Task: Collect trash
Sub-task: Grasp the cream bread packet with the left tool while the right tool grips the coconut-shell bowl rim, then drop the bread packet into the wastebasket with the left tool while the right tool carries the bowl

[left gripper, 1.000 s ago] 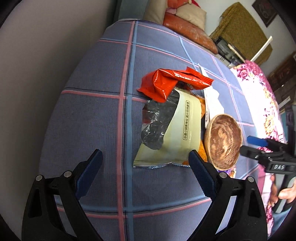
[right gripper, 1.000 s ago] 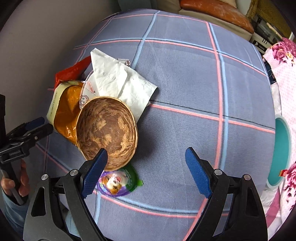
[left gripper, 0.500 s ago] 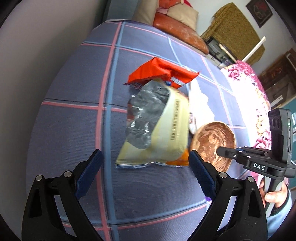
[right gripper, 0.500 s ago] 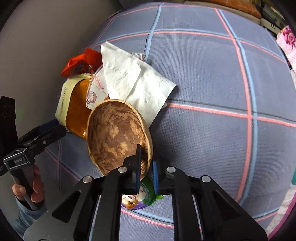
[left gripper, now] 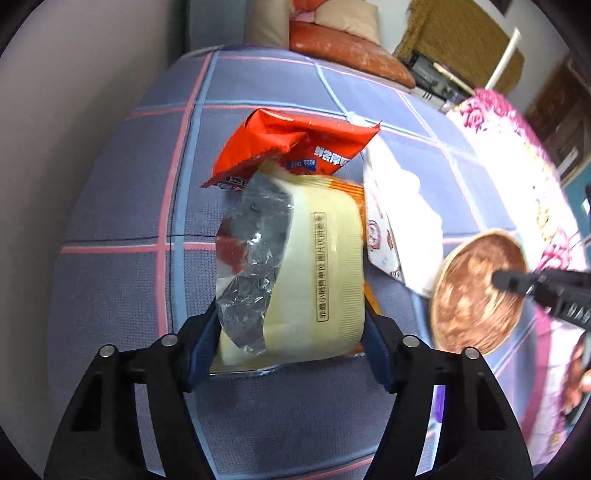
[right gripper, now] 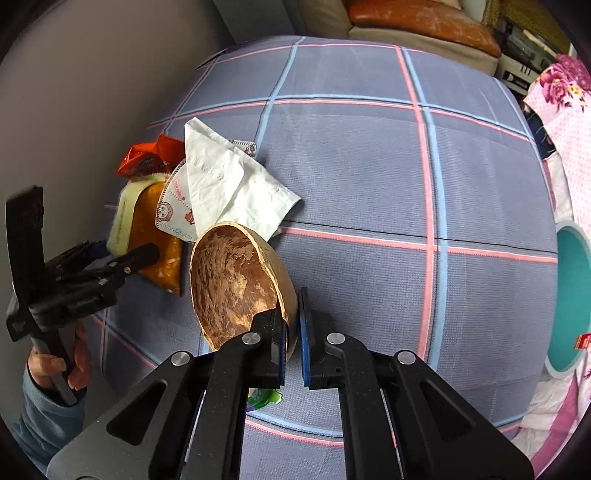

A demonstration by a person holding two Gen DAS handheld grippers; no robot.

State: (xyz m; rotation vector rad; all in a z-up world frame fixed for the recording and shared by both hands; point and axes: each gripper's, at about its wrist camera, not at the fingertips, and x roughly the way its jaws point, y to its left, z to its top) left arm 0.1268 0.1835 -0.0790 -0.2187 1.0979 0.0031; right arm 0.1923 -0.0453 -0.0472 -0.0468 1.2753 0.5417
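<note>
A cream and orange snack bag (left gripper: 325,269) with a torn foil mouth lies on the blue plaid cloth (left gripper: 122,280). My left gripper (left gripper: 290,343) is closing on it, and its pads touch the bag's two sides. A red wrapper (left gripper: 295,147) lies just beyond the bag, with a white tissue (left gripper: 402,206) and a printed face mask (right gripper: 173,206) to the right. My right gripper (right gripper: 293,332) is shut on the rim of a brown coconut-shell bowl (right gripper: 232,280), which is tilted up on its edge. In the right wrist view the left gripper (right gripper: 118,254) shows at the left, over the bag (right gripper: 155,229).
A purple and green foil lid (right gripper: 262,398) lies on the cloth under the right gripper. A teal bin (right gripper: 569,302) stands off the cloth's right edge, beside floral fabric (left gripper: 517,158). Cushions (right gripper: 417,18) sit at the far end. A hand (right gripper: 74,365) holds the left gripper.
The left gripper moved forward over the snack bag and its jaws narrowed onto it. The right gripper shut on the bowl's rim and tipped the bowl up.
</note>
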